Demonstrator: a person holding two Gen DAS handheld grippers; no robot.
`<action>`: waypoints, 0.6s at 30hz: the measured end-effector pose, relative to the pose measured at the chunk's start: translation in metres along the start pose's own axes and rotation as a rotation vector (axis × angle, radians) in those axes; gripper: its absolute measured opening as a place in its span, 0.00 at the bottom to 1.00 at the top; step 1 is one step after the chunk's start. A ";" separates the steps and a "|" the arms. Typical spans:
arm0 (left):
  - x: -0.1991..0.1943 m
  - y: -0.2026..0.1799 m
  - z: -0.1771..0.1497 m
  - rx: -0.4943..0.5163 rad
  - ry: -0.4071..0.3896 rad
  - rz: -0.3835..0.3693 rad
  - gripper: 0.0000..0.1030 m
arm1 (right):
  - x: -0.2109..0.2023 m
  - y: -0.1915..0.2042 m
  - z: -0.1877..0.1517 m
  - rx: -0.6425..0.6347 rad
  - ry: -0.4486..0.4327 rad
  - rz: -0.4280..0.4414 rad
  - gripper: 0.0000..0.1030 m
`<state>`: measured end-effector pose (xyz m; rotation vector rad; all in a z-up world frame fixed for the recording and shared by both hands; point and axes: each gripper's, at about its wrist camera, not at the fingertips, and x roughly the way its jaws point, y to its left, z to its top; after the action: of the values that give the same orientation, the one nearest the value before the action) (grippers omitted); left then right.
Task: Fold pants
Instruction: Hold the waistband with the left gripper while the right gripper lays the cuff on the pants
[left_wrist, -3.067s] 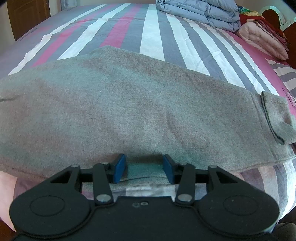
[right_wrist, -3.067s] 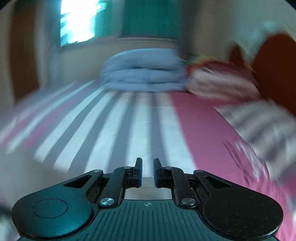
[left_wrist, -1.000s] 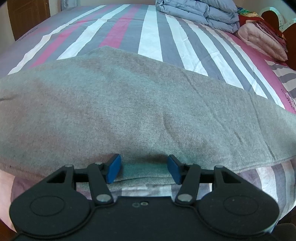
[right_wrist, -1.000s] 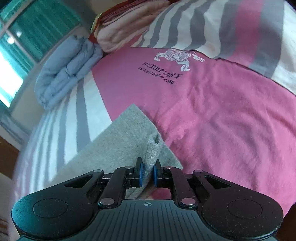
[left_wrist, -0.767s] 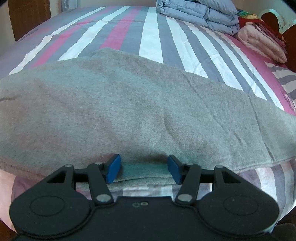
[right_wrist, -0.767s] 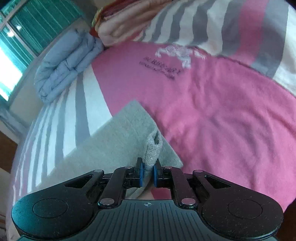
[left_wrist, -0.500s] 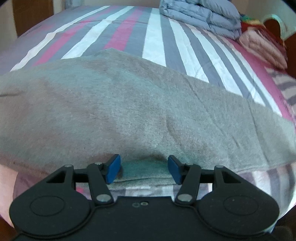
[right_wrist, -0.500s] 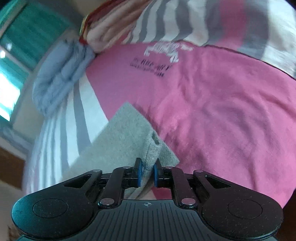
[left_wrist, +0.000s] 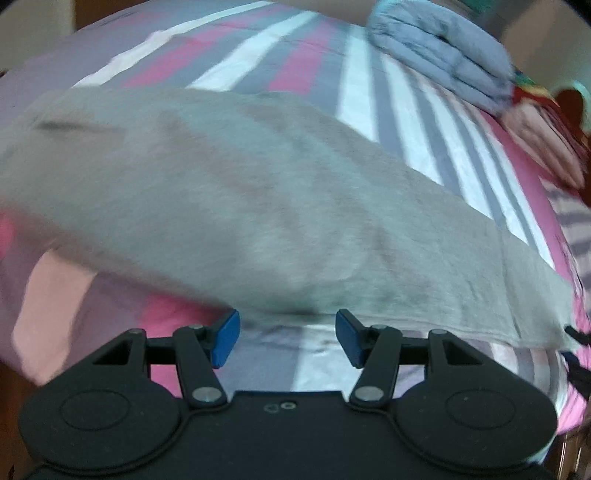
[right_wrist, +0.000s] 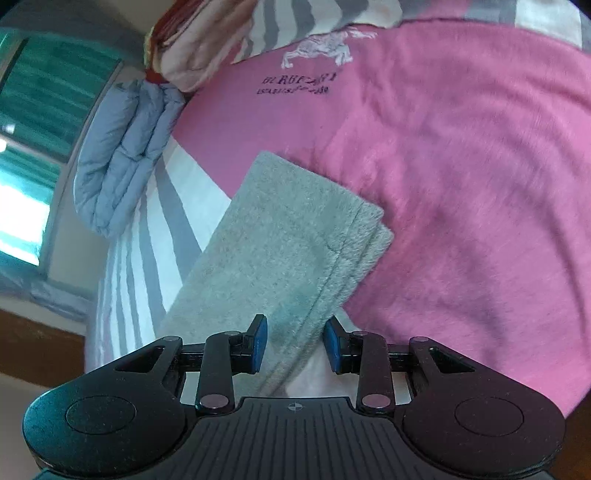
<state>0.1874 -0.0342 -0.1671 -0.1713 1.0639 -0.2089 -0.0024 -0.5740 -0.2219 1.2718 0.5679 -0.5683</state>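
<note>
The grey pants (left_wrist: 258, 206) lie flat across the striped bed, folded lengthwise, running left to right in the left wrist view. My left gripper (left_wrist: 287, 338) is open and empty, just short of the pants' near edge. In the right wrist view the leg cuff end (right_wrist: 295, 236) lies flat on the pink part of the bedspread. My right gripper (right_wrist: 295, 345) is open, its blue pads on either side of the cuff's near edge, not gripping it.
A folded blue-grey duvet (left_wrist: 439, 44) sits at the far side of the bed, also in the right wrist view (right_wrist: 122, 147). A stack of folded pink and red bedding (right_wrist: 195, 44) lies beside it. A window with green curtains (right_wrist: 40, 110) is behind.
My right gripper has opened and let go of the cuff, which now lies flat. My left gripper has pulled back off the pants' edge and turned slightly left; it stays open.
</note>
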 end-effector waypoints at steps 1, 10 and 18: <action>0.003 0.004 0.000 -0.014 0.008 0.006 0.47 | 0.001 -0.003 0.001 0.019 -0.013 0.008 0.32; -0.002 -0.017 0.009 0.046 -0.050 0.010 0.47 | -0.022 0.021 0.008 -0.039 -0.111 0.094 0.10; -0.003 -0.014 0.013 0.058 -0.048 0.024 0.47 | -0.005 0.005 -0.007 -0.204 -0.167 -0.139 0.10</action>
<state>0.1962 -0.0467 -0.1554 -0.1111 1.0103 -0.2131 -0.0034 -0.5662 -0.2161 0.9875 0.5615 -0.7067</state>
